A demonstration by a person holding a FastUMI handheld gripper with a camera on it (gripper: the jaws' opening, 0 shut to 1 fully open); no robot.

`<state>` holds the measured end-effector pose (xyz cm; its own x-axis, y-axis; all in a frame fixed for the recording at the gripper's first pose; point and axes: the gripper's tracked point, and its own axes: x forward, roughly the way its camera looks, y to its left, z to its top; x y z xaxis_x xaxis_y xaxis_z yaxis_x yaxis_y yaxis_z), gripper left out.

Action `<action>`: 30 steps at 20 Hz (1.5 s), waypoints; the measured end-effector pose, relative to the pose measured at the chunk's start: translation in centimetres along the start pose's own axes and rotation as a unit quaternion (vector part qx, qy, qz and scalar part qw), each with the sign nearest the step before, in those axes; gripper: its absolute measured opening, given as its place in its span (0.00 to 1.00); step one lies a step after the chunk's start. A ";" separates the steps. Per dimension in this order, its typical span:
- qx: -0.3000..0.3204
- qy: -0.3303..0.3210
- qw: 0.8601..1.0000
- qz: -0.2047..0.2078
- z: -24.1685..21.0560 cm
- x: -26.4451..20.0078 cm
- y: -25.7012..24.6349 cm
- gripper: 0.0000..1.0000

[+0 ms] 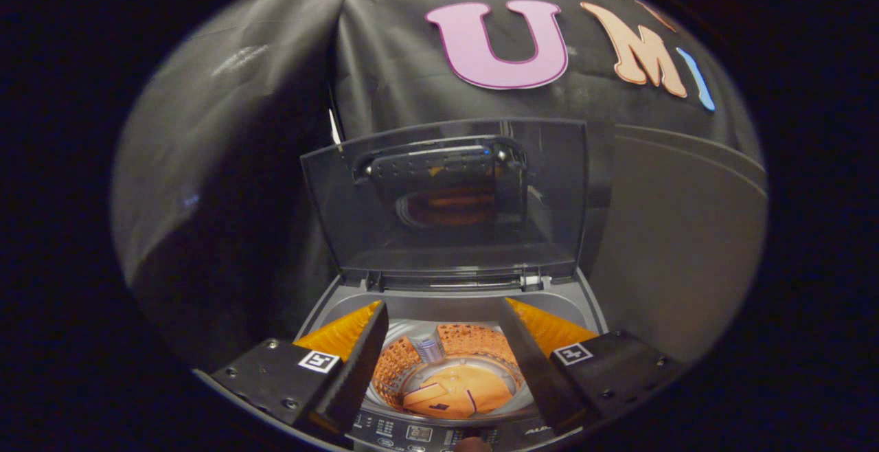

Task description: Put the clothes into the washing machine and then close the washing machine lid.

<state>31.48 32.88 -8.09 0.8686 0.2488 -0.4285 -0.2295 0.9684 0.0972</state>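
Gripper: we saw the gripper (443, 318) with its fingers spread wide apart, holding nothing, above the machine's opening.
Washing machine: the small grey top-loading washing machine (329, 304) stood just ahead of and below the fingers.
Lid: its clear smoked plastic lid (446, 194) stood raised, upright at the back.
Clothes: we found an orange garment (457, 390) lying in the perforated drum (398, 363), between the fingers.
Controls: a button panel (405, 431) ran along the near edge.

washer drum mouth (450, 342) wide open below the spread jaws of the gripper (446, 328), orange clothes (453, 390) low at the drum bottom, clear lid (446, 194) standing upright behind blocking the back, control panel (419, 433) right under the jaws
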 end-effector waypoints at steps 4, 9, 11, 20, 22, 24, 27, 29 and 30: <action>0.001 -0.038 0.999 0.007 4.1 -1.6 0.9 0.97; 0.007 -0.079 0.997 0.013 8.7 -1.9 2.2 0.97; 0.023 -0.088 0.996 0.014 10.5 -1.6 2.3 0.97; 0.019 -0.147 0.989 0.002 20.1 1.4 1.9 0.97; 0.022 -0.170 0.985 -0.004 22.2 2.3 1.5 0.96; 0.022 -0.187 0.982 -0.012 24.0 3.5 0.9 0.96; 0.022 -0.172 0.985 -0.017 24.2 6.6 1.1 0.96; 0.018 -0.164 0.986 -0.031 23.7 8.5 1.0 0.96; 0.011 -0.165 0.985 -0.042 23.5 9.6 0.7 0.96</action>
<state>49.94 36.31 8.95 0.9805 0.1548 -0.1213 -0.1439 0.9851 0.0943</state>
